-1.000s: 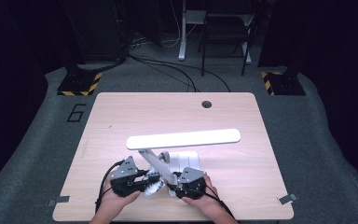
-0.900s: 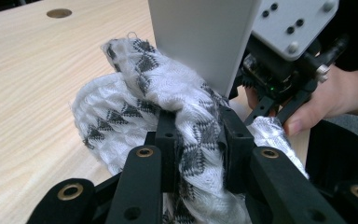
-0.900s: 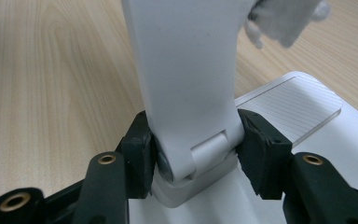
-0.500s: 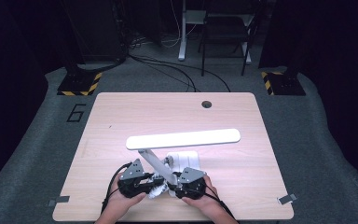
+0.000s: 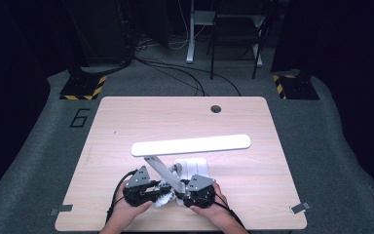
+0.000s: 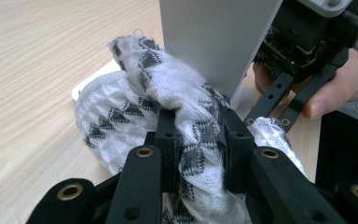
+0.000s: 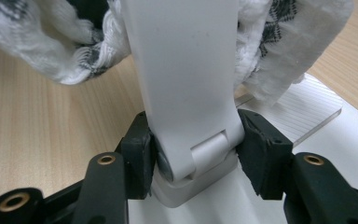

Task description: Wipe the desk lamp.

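White lamp [image 5: 190, 145], patterned cloth [image 6: 168, 102] (unbranded), floor numeral "6" [image 5: 80, 117].

The left hand-held gripper [image 6: 198, 135] pinches a bunched white cloth with dark diamond marks [image 6: 168, 98], which is pressed against the lamp's pale grey arm [image 6: 214, 37]. Beyond it, the right hand-held gripper [image 6: 279, 100] reaches in beside a hand [image 6: 335, 91], over the wooden tabletop [image 6: 32, 70].

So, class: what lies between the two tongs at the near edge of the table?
In the high view, the lamp's slanted arm and a bunched patterned cloth lie between the left tongs and the right tongs.
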Demonstrator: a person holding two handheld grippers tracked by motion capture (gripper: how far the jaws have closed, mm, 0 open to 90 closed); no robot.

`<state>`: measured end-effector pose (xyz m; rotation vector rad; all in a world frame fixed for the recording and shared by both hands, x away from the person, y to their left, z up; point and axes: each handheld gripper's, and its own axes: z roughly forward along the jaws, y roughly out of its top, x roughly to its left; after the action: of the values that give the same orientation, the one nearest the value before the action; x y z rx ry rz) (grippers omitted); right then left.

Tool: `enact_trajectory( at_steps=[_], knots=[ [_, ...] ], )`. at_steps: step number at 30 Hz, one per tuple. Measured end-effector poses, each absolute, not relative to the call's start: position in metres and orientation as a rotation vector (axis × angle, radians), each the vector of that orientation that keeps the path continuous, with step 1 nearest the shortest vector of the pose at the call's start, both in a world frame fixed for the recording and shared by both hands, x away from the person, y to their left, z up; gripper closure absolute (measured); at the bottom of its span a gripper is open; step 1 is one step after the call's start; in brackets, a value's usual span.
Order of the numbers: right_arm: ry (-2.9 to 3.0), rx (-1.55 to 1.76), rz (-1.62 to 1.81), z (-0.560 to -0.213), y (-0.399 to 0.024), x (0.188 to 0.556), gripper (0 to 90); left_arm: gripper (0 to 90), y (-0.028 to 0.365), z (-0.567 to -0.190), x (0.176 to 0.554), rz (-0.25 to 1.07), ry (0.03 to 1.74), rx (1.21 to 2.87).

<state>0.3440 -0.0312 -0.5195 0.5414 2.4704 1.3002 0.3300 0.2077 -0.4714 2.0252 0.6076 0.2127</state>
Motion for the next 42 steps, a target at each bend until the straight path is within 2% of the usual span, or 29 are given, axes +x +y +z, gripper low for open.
enact_trajectory(
  at_steps=[5,9,12,16,19,42],
  knots=[
    [2.491,0.584,1.280,-0.518,-0.035,0.344,42.5,72.5,0.208,-0.474,0.332,0.220,0.613,2.039],
    [2.517,0.572,1.264,-0.517,-0.040,0.341,41.1,72.4,0.207,-0.477,0.332,0.223,0.621,2.033],
    [2.523,0.599,1.263,-0.516,-0.045,0.339,44.3,72.4,0.207,-0.479,0.333,0.211,0.621,2.040],
    [2.556,0.577,1.283,-0.516,-0.048,0.340,55.3,72.3,0.204,-0.484,0.334,0.214,0.629,2.034],
    [2.561,0.586,1.297,-0.516,-0.049,0.341,57.2,72.4,0.204,-0.486,0.335,0.201,0.632,2.034],
    [2.558,0.640,1.344,-0.519,-0.051,0.342,58.3,73.1,0.184,-0.515,0.338,0.145,0.631,2.077]
  ],
)
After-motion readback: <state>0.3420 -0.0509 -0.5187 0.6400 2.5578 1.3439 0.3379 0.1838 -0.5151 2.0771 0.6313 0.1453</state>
